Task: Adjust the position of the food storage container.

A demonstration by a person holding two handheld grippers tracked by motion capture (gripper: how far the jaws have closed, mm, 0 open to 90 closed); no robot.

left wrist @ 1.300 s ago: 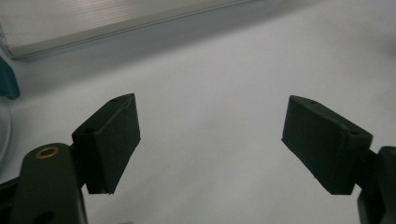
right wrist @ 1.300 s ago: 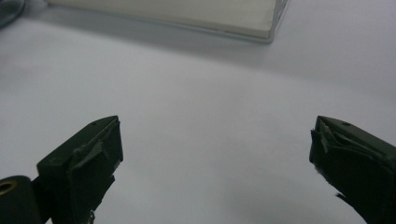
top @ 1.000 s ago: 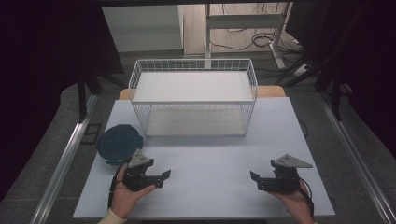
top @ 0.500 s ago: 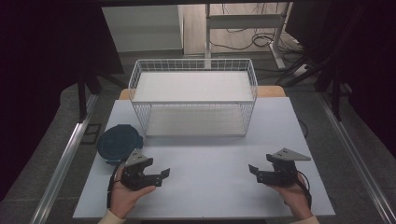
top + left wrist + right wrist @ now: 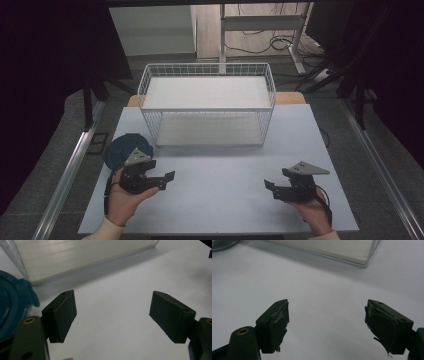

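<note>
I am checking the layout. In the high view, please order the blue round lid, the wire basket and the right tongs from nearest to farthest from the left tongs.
1. Blue round lid, just behind, at the table's left edge.
2. Wire basket, farther back, centre.
3. Right tongs, across the table.

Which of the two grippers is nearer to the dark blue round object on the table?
The left gripper. The blue round object lies just behind it at the table's left edge, while the right gripper is far across the table.

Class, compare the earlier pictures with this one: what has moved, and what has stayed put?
The left tongs have lifted slightly beside the blue dish. The right tongs kept their place, and their jaws have just been closing a little on nothing. The wire basket and dish stayed as they were.
</note>
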